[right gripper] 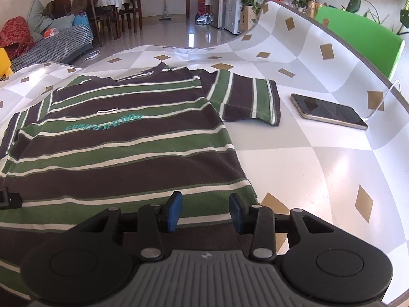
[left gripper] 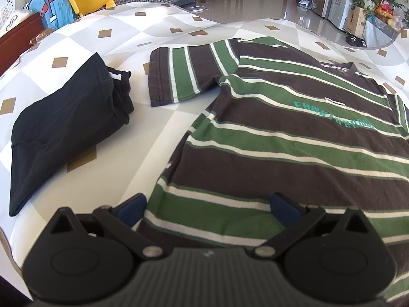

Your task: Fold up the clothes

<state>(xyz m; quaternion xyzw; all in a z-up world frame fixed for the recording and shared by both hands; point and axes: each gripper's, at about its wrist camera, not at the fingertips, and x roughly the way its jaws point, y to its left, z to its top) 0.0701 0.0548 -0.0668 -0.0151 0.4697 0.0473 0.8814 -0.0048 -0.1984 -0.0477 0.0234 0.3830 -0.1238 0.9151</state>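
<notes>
Checkered table (left gripper: 158, 133) w/ flat striped tee (left gripper: 294, 138); both tongs apart.

Bright daylight fills both views, and it glares white off the glossy floor tiles (left gripper: 288, 2) in the far room and off the shiny checked tablecloth (right gripper: 340, 163) on the near right. Shadows are soft and short, a faint one lying just beside the folded black garment (left gripper: 66, 128) and under the striped T-shirt (left gripper: 294, 138) sleeve. Strong fisheye bending curves the table edge and darkens the corners, while the middle stays sharp and only the far room looks slightly soft.
</notes>
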